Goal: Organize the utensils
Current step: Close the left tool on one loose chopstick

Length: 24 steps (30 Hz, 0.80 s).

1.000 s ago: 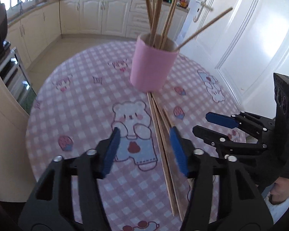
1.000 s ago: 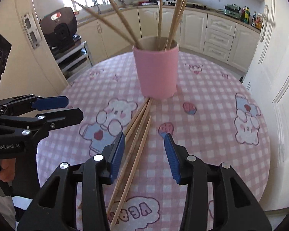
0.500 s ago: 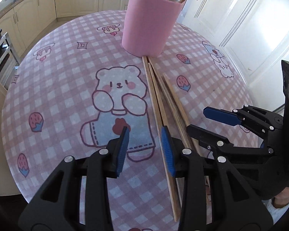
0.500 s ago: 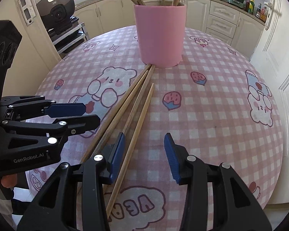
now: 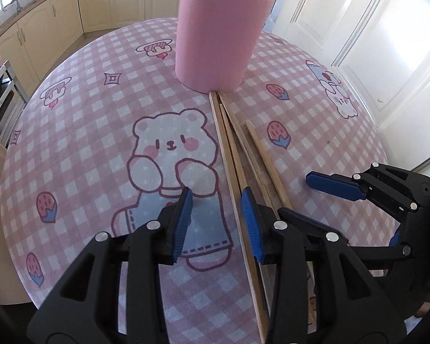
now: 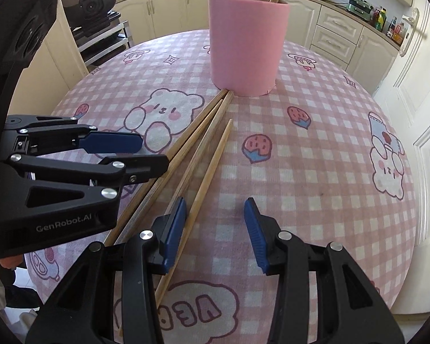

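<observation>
A: What is the left gripper (image 5: 216,200) doing?

B: Its blue pads are partly apart and hold nothing. One chopstick (image 5: 235,183) lies on the cloth between them, close by the right pad, but I cannot see the pads press it.

A: And the right gripper (image 6: 215,223)?

B: Same, partly apart and empty. The short chopstick (image 6: 212,169) lies just beside its left pad, inside the gap.

A: Where are the rest of the sticks?

B: Four loose chopsticks (image 6: 192,143) lie flat near the middle of the desk (image 6: 315,157). Their far ends touch or come close to the foot of the pink cup (image 6: 248,46). Their near ends point to the near edge of the desk.

A: Is any of the job done?

B: Some, I think. The pink cup, toward the far edge, already has a bunch of sticks standing in it.

A: What is left?

B: The four on the cloth have to go in too. Neither gripper has picked one up yet.
</observation>
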Motion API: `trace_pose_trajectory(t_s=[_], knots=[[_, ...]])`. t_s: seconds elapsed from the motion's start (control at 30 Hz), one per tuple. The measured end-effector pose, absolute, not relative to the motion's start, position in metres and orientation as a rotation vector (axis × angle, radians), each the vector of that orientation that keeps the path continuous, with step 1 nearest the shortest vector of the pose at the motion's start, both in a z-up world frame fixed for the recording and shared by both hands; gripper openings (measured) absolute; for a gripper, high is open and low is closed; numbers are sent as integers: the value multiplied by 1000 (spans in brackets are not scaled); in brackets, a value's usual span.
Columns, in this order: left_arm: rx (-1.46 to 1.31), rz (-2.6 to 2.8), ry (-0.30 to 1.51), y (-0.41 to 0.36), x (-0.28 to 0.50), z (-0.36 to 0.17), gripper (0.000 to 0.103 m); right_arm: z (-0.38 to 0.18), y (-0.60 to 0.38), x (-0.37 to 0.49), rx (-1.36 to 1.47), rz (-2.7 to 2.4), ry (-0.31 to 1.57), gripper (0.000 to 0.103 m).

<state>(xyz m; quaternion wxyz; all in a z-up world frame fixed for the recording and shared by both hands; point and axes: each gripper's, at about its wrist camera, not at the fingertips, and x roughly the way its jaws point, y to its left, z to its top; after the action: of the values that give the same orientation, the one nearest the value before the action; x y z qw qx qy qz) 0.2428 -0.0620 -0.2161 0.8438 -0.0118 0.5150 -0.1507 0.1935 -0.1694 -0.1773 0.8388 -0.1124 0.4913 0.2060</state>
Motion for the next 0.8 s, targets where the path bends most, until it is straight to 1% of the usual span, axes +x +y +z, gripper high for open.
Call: trace_pose_trajectory(t_s=[0.17,0.37,0.6,0.8], knots=[[-40,-301,1078,-66,253,-218,38,-178,-166,197,-258,430,1030,41],[-9,-316,1050,-63,247,-219,38,-178,-170,199,-254,443,1029,42],[17,-311,1058,-59,247,-219,45,-179,-169,202,-253,432,1021,46],[89,-275,1055,-72,258,-220,46,-178,-173,211,-262,431,1037,46]])
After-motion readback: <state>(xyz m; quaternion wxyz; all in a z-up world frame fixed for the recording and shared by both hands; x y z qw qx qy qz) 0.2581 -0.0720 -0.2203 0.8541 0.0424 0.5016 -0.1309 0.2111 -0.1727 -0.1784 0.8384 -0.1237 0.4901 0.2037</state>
